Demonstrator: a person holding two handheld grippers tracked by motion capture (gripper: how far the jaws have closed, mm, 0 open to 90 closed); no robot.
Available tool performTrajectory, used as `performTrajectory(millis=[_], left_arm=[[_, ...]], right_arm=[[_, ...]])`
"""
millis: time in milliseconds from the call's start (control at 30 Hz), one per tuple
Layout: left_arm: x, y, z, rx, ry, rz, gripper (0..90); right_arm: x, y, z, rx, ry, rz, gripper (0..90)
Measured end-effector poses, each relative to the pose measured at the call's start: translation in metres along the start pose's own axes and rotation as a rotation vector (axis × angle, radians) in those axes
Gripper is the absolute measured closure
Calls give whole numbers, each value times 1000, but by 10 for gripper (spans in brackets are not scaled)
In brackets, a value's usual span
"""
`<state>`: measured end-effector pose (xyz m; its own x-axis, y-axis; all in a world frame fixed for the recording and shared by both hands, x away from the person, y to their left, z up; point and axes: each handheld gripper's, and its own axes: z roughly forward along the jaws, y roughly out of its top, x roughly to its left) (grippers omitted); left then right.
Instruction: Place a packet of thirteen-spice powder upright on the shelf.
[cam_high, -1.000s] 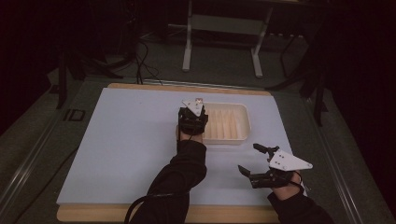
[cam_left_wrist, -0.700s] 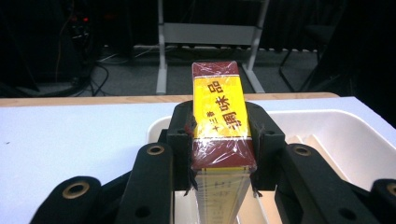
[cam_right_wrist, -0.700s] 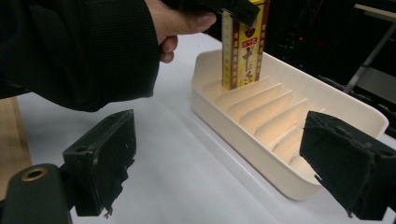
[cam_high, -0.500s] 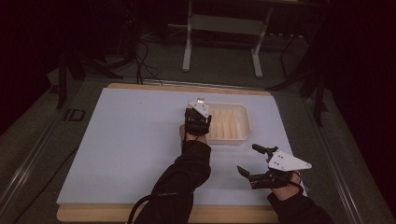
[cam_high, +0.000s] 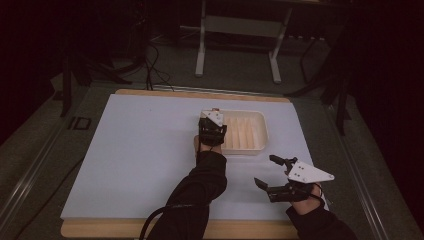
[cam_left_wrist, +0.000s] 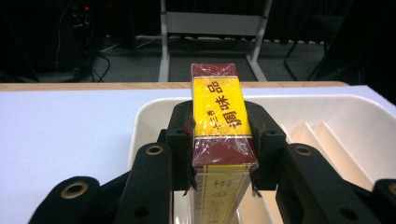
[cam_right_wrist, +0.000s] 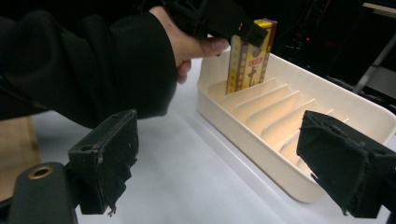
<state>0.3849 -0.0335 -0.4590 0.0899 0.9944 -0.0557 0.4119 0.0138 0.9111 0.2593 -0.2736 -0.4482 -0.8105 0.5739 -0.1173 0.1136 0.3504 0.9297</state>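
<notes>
Left gripper (cam_left_wrist: 223, 154) clamps a red-and-yellow seasoning box (cam_left_wrist: 219, 116) upright, its lower end in the end slot of the cream ribbed tray (cam_high: 261, 131) on the white board (cam_high: 140, 150). Right gripper (cam_high: 265, 172) rests beside the tray, jaws wide, just closing slightly, nothing between them.

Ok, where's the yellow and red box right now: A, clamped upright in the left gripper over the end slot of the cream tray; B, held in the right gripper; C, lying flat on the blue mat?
A: the left gripper has its jaws pressed on the box, upright at the end slot of the tray.
</notes>
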Motion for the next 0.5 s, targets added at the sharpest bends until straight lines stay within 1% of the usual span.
performTrajectory(millis=[67, 133, 167, 267, 400, 467, 500], left_arm=[[-2, -1, 1, 6, 2, 17, 675], [-2, 0, 3, 18, 5, 9, 675], [-1, 0, 4, 26, 2, 3, 675], [2, 1, 8, 58, 0, -7, 676], [1, -3, 12, 81, 3, -1, 673], [1, -7, 15, 106, 6, -1, 671], [1, -9, 16, 107, -2, -1, 669]], right_arm=[[0, 0, 0, 5, -11, -7, 129], [-1, 0, 0, 1, -1, 2, 129], [0, 0, 0, 5, -9, -5, 128], [0, 0, 0, 0, -4, 1, 129], [-1, 0, 0, 5, -5, 0, 129], [-1, 0, 1, 7, -7, -1, 129], [-1, 0, 0, 6, -4, 1, 129]])
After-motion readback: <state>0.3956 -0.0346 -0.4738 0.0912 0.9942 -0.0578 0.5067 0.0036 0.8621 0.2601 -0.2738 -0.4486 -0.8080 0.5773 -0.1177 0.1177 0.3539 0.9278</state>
